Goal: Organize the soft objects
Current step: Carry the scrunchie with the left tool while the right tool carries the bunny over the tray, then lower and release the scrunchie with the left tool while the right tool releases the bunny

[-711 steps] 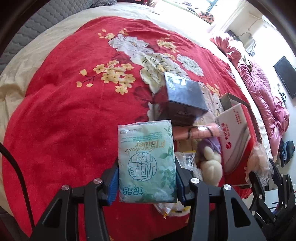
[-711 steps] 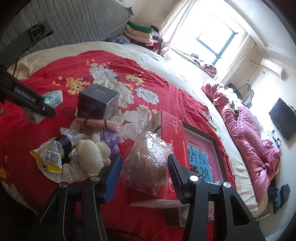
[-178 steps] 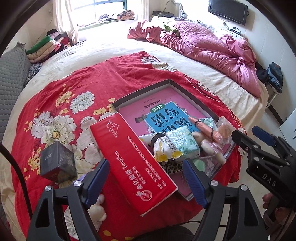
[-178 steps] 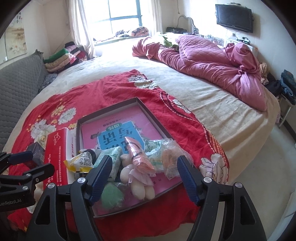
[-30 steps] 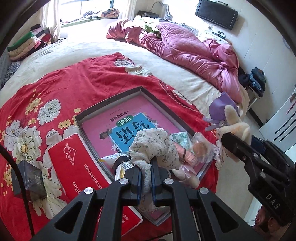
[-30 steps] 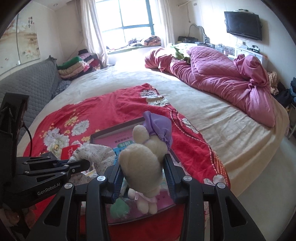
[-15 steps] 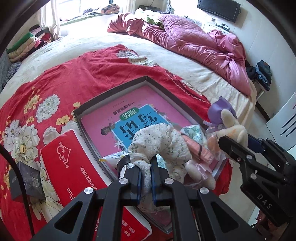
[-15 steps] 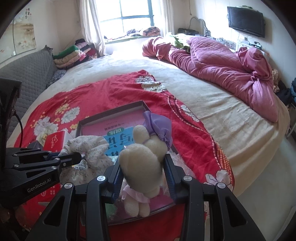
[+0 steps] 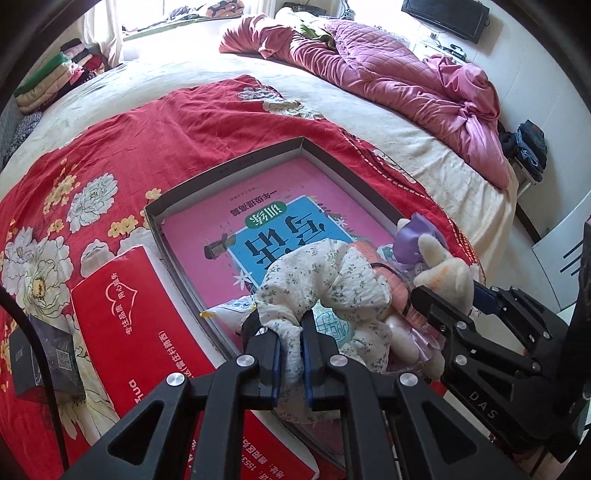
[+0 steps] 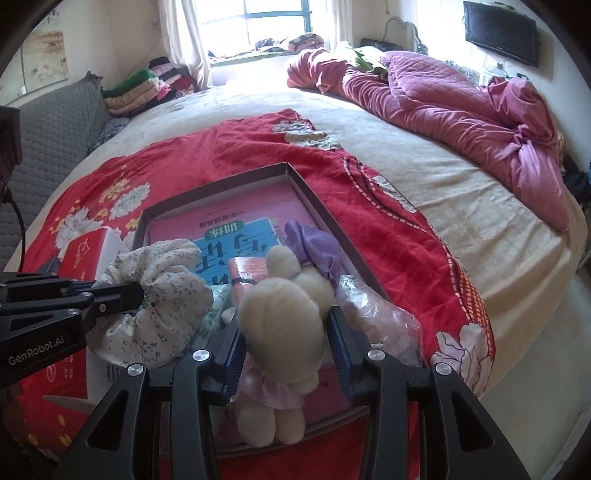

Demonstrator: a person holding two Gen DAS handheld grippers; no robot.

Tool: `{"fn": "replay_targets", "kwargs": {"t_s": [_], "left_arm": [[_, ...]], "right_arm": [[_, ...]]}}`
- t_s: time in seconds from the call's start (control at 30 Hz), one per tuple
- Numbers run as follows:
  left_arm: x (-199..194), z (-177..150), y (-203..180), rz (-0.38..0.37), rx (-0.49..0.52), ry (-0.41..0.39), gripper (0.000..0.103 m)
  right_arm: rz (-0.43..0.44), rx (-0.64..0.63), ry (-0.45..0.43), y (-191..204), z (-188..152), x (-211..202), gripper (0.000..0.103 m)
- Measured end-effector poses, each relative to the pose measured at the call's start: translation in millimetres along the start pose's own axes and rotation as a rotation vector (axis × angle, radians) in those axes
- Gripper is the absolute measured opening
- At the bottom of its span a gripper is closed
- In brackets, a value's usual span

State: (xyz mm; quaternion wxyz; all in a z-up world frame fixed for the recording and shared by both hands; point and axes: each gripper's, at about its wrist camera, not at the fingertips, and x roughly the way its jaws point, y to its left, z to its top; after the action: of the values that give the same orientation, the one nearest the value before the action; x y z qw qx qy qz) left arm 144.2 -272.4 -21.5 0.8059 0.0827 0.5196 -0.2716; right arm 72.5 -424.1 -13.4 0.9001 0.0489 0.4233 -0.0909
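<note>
While several soft packets are already lying in the tray [image 9: 229, 168] beneath both jaws, you are holding the last pieces: left gripper [image 9: 289, 354] pinched nearly closed on the floral cloth [image 9: 332, 273], right gripper [image 10: 284, 347] clamped part-open around the plush toy [image 10: 284, 314].

This is a home bedroom. A wide bed [image 10: 424, 177] fills most of both views, spread with a cream sheet and a red floral cover [image 10: 221, 155] — a crumpled pink quilt [image 10: 443, 92] lies heaped along its far side. Folded clothes [image 10: 147, 88] are stacked by a curtained window [image 10: 273, 22], where more clothing sits on the sill. A flat television [image 10: 500, 33] hangs on the wall to the right, and a grey quilted headboard [image 10: 48, 122] rises at the left — all ordinary household furnishing, in daylight.
</note>
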Motion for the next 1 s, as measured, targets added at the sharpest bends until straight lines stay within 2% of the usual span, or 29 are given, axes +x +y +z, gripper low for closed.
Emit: {"fn": "replay_targets", "kwargs": {"t_s": [0.13,0.3,0.47,0.57,1.0], "left_arm": [[0,0,1,0.003,0.0,0.002,0.01],[1,-1,0,0.009,0.005,0.006,0.012],[-1,-2,3,-0.004,-0.009,0.012,0.013],[-2,-3,3,-0.009,-0.006,0.016,0.014],[-8,-7,-5,-0.043,0.008,0.011,0.044]], "right_arm": [[-0.001,-0.012,-0.008,3,1,-2,0.044],[0.019,-0.032,-0.021,11,3,-8,0.057],[0.018,-0.05,-0.028,16,4,-16,0.06],[0.013,-0.041,-0.036,14,3,-24,0.067],[-0.01,0.023,-0.082,-2,2,-59,0.072]]}}
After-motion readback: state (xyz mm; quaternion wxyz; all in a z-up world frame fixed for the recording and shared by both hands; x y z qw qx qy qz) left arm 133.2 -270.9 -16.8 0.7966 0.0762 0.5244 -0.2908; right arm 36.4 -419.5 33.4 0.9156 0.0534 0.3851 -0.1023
